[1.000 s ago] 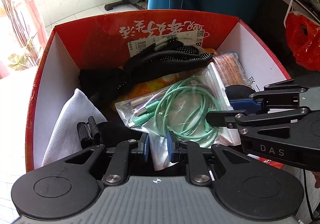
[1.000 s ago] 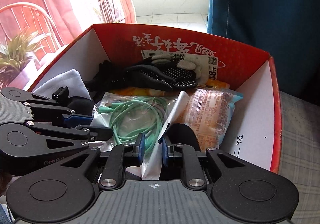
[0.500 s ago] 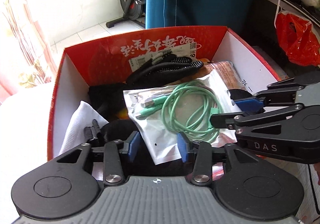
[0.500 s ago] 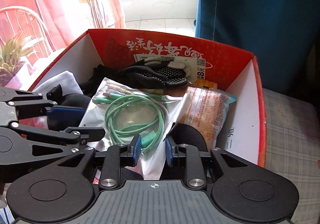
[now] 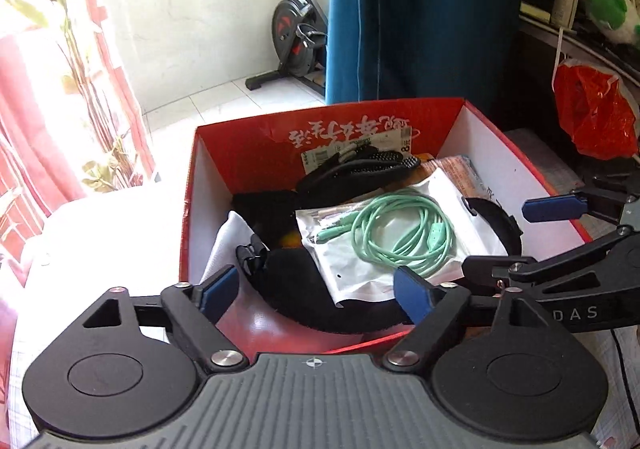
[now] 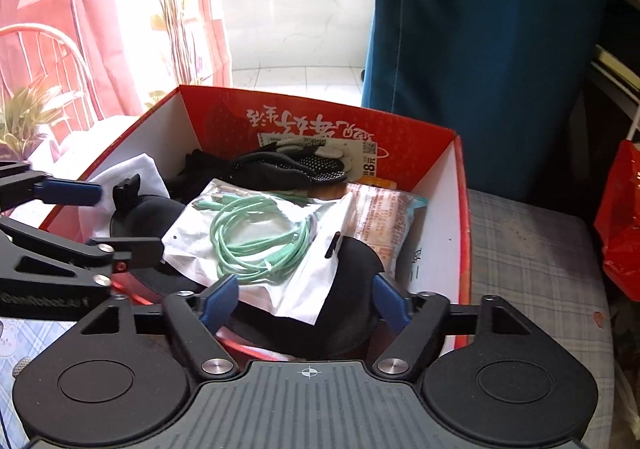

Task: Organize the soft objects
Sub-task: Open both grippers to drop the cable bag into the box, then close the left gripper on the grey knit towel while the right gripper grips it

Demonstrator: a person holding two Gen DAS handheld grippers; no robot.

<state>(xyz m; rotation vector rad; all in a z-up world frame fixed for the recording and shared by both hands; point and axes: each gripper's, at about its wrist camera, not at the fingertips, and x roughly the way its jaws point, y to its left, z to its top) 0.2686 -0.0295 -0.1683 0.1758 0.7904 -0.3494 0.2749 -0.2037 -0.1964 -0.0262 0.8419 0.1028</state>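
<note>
We had both claws, left claw (image 5: 316, 291) and right claw (image 6: 304, 299), just opening, empty; ahead, the cable bag (image 5: 384, 237) lay in the red box (image 5: 256, 145), apparently the last piece.

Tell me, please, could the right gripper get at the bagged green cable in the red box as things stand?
Probably yes: the bagged green cable lies on top in the red box, nothing covering it, just ahead of the open right gripper.

Red box (image 5: 256, 153) crammed; cable bag (image 5: 400, 245) tops the pile.
</note>
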